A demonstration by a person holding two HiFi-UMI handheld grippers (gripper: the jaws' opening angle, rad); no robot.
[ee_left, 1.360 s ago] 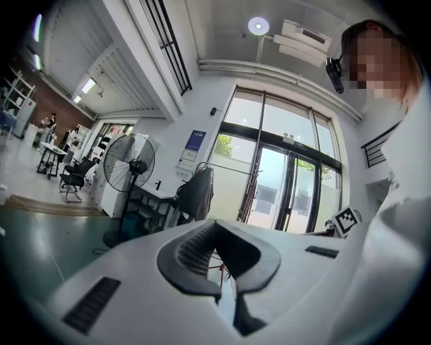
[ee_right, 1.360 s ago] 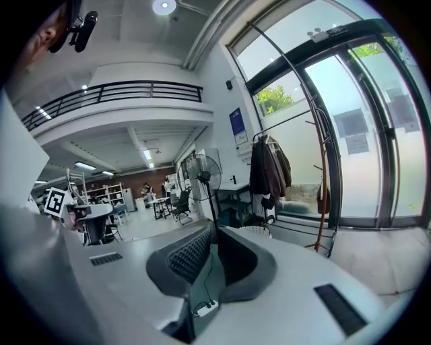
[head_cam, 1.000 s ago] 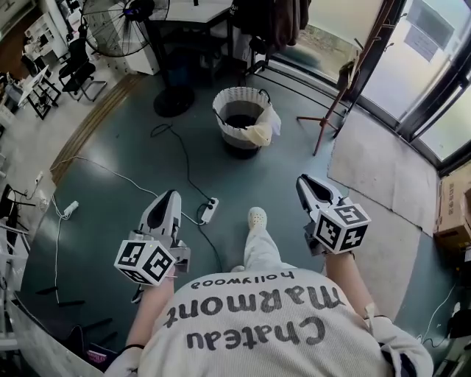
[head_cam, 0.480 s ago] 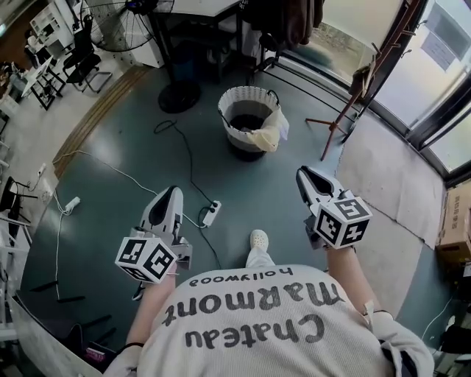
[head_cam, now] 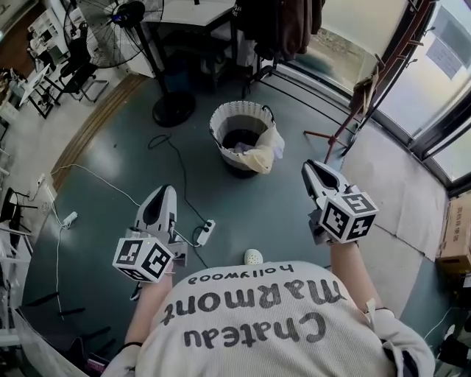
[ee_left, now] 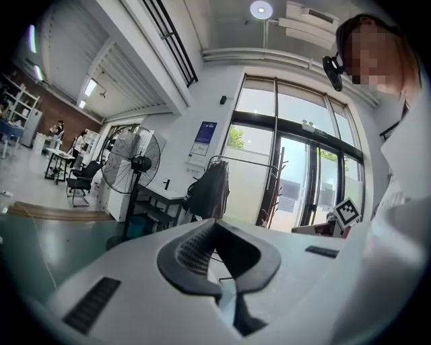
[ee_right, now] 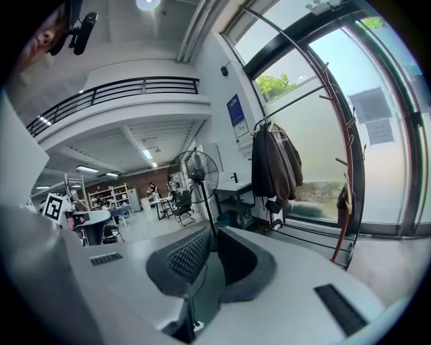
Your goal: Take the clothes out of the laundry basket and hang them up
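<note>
Both grippers were held out ahead of the person, over the teal floor (head_cam: 243, 206), one at either side of the head view. The left gripper (head_cam: 166, 193) was clenched: its own view showed the two dark pads meeting at the tips with nothing between them. The right gripper (head_cam: 312, 171) was likewise drawn together at the tips and carried nothing; only floor showed through the slot behind its pads. Each bore its marker cube at the rear, nearest the person.

The laundry basket (head_cam: 219, 122) stood upright on the floor ahead of the person, well apart from both grippers and roughly midway between their lines. It was a round, pale, ribbed container. The clothes lay in it: dark clothing (head_cam: 237, 138) sat in the bottom, and a pale yellow garment (head_cam: 262, 153) was draped over the near right rim and hung down the outside. Neither gripper touched the basket or its contents.

Beyond the basket and to its left stood a pedestal fan (head_cam: 120, 16), its round base on the floor near the basket. A black cable ran from that area to a white power strip (head_cam: 204, 232), which lay between the left gripper and the person's pale shoe (head_cam: 253, 257). Dark coats (head_cam: 283, 22) hung behind the basket. A reddish coat stand (ee_right: 347, 202) stood to the right of the basket, beside the glazed doors. The person wore a pale printed top (head_cam: 257, 324).
</note>
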